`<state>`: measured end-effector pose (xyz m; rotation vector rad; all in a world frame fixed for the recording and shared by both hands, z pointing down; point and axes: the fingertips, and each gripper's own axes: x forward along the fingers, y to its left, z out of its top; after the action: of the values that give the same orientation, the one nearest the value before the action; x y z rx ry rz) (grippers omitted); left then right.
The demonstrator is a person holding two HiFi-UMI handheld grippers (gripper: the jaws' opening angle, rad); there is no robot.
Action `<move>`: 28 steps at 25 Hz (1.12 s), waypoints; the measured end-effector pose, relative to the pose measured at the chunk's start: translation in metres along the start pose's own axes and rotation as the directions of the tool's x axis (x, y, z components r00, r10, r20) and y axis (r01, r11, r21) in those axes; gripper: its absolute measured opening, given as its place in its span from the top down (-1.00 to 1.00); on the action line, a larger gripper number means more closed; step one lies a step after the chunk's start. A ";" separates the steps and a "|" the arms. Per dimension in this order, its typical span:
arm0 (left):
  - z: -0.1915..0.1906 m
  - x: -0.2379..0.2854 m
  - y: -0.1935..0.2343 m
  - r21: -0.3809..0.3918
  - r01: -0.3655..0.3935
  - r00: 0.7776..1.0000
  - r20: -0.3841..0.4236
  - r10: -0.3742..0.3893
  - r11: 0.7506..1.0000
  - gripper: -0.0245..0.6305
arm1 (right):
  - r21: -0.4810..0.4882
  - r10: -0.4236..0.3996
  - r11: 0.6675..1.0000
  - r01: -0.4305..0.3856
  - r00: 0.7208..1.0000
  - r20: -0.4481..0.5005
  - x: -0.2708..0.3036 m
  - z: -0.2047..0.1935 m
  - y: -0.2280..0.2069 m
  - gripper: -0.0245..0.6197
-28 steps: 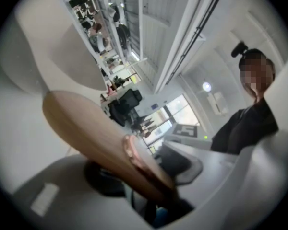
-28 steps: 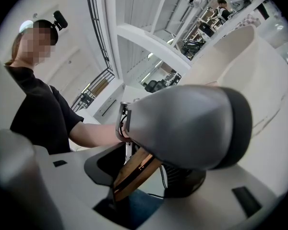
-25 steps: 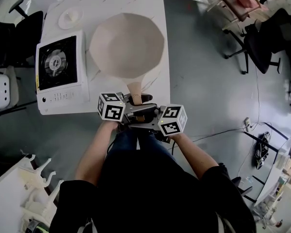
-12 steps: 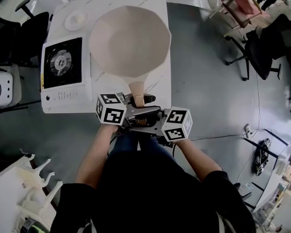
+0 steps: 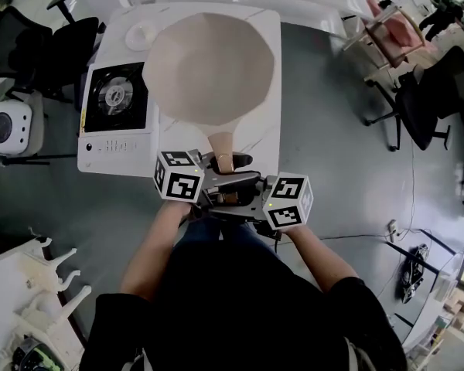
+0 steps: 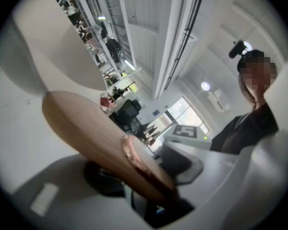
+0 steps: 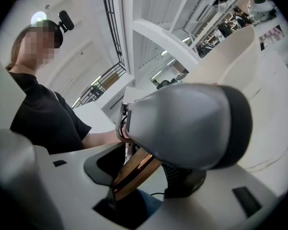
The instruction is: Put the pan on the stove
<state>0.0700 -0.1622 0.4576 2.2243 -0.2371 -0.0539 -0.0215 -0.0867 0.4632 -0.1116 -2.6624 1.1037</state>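
A cream pan (image 5: 213, 64) with a wooden handle (image 5: 224, 145) hangs above the white table (image 5: 267, 122), to the right of the stove (image 5: 117, 99), a white unit with a black top and round burner. Both grippers grip the handle's near end. My left gripper (image 5: 213, 168) is shut on it from the left; in the left gripper view the handle (image 6: 98, 140) runs between its jaws. My right gripper (image 5: 238, 195) is shut on the handle's tip (image 7: 133, 175) from the right. The pan's wall (image 7: 230, 56) shows beyond the left gripper's grey finger (image 7: 192, 123).
A small white dish (image 5: 139, 35) sits at the table's back left corner, behind the stove. A round white appliance (image 5: 8, 127) and black office chairs (image 5: 39, 45) stand left of the table. More chairs (image 5: 425, 91) stand at the right.
The pan has risen off the table with both grippers on its handle and looks larger in the head view. Both grips are unchanged.
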 end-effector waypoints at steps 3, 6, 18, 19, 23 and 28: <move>0.006 -0.008 -0.004 0.008 -0.028 0.999 0.028 0.027 1.000 0.25 | -0.016 0.027 0.999 -0.027 0.999 -0.022 0.004 0.005 0.007 0.20; 0.013 -0.023 -0.005 0.008 -0.055 0.997 0.061 0.054 0.998 0.24 | -0.029 0.057 0.998 -0.058 0.997 -0.046 0.014 0.010 0.013 0.20; 0.036 -0.094 -0.005 0.003 -0.174 0.965 0.199 0.170 0.985 0.24 | -0.079 0.180 0.978 -0.193 0.972 -0.149 0.067 0.030 0.033 0.20; 0.038 -0.100 -0.005 0.001 -0.183 0.961 0.209 0.179 0.983 0.24 | -0.081 0.190 0.976 -0.204 0.969 -0.159 0.071 0.032 0.034 0.20; 0.042 -0.120 -0.001 -0.012 -0.219 0.945 0.247 0.215 0.976 0.24 | -0.083 0.227 0.966 -0.246 0.954 -0.194 0.087 0.036 0.037 0.20; 0.045 -0.145 0.004 -0.034 -0.257 0.923 0.286 0.256 0.966 0.24 | -0.080 0.266 0.953 -0.292 0.934 -0.236 0.105 0.039 0.039 0.20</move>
<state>-0.0779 -0.1724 0.4261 2.1652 -0.6884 -0.2363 -0.1339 -0.0686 0.4307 -0.6174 -2.5550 0.9493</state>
